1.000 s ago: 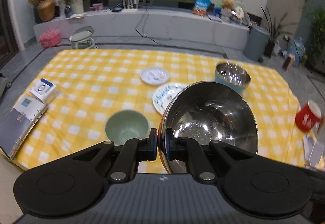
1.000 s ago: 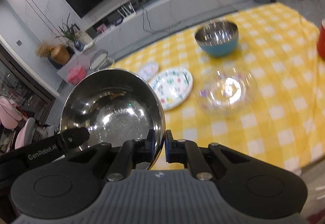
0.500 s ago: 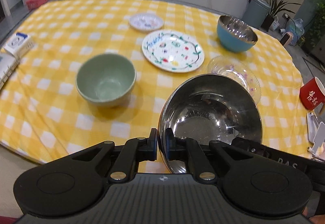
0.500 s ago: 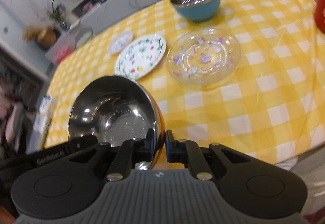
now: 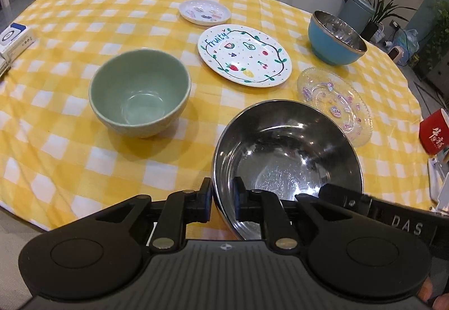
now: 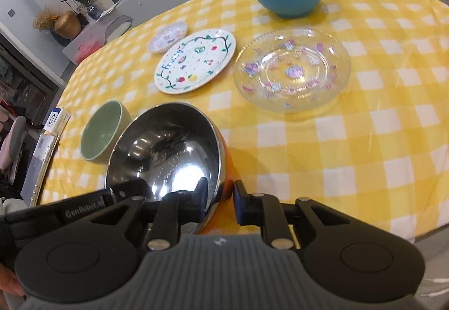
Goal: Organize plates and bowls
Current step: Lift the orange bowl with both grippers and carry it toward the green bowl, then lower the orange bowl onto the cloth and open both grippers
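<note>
Steel bowl sits at the near edge of the table, on the yellow checked cloth, its orange outer wall visible in the right view. Left gripper straddles the bowl's near-left rim, one finger outside, one inside; its jaws are opening and a gap shows beside the rim, so the pads no longer press. Right gripper straddles the opposite rim section in like manner; its jaws are also opening, with clear space between the outer pad and the bowl wall. Each gripper's body appears in the other's view, close alongside the bowl.

Surroundings: green bowl stands upright just left of the steel bowl, apart from it. Fruit plate lies beyond, mid-table. Small plate lies farther back, near the fruit plate. Glass plate lies just beyond the steel bowl's right rim; whether they touch cannot be told. Blue bowl stands upright at the far right. Red cup is at the right edge. A white box rests at the left edge.
</note>
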### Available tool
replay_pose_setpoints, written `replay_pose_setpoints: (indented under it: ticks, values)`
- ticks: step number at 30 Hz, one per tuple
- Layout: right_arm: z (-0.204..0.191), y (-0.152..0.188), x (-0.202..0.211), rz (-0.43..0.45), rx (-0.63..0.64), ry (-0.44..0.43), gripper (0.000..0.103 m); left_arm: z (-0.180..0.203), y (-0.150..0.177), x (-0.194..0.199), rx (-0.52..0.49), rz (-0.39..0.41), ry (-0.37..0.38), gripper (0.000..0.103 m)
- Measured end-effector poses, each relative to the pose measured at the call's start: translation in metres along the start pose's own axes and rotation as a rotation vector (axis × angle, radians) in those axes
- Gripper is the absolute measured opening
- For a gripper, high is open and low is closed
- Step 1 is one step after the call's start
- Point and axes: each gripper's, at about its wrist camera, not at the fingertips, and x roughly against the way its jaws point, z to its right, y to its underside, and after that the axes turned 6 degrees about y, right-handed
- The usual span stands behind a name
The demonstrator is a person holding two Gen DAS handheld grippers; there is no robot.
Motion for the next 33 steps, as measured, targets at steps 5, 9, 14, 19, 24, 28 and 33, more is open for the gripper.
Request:
replay_pose_setpoints:
  ticks: [5,9,14,19,24,28,33]
  values:
    - [0.003,-0.002,-0.003,0.008,-0.028,-0.015,0.017,0.001,-0.001,0.001,0.018,0.011,0.011,0.027]
    - [0.007,0.003,-0.003,0.035,-0.014,-0.055,0.023,0.001,-0.002,0.003,0.015,0.030,0.058,0.049]
    - [0.005,0.002,0.001,0.048,-0.001,-0.084,0.038,0.004,-0.004,0.006,0.029,0.059,0.076,0.061]
    - [0.002,-0.001,0.021,0.094,0.069,-0.058,0.063,0.000,-0.009,0.022,0.079,0.105,0.130,0.072]
    - [0.005,-0.009,0.047,0.164,0.108,-0.025,0.079,0.010,-0.015,0.050,0.041,0.201,0.161,0.080]
    - [0.010,-0.011,0.071,0.229,0.119,-0.016,0.091,0.024,-0.016,0.074,0.001,0.270,0.186,0.084]
    - [0.024,-0.017,0.099,0.274,0.099,0.005,0.095,0.045,-0.020,0.098,-0.018,0.305,0.224,0.084]
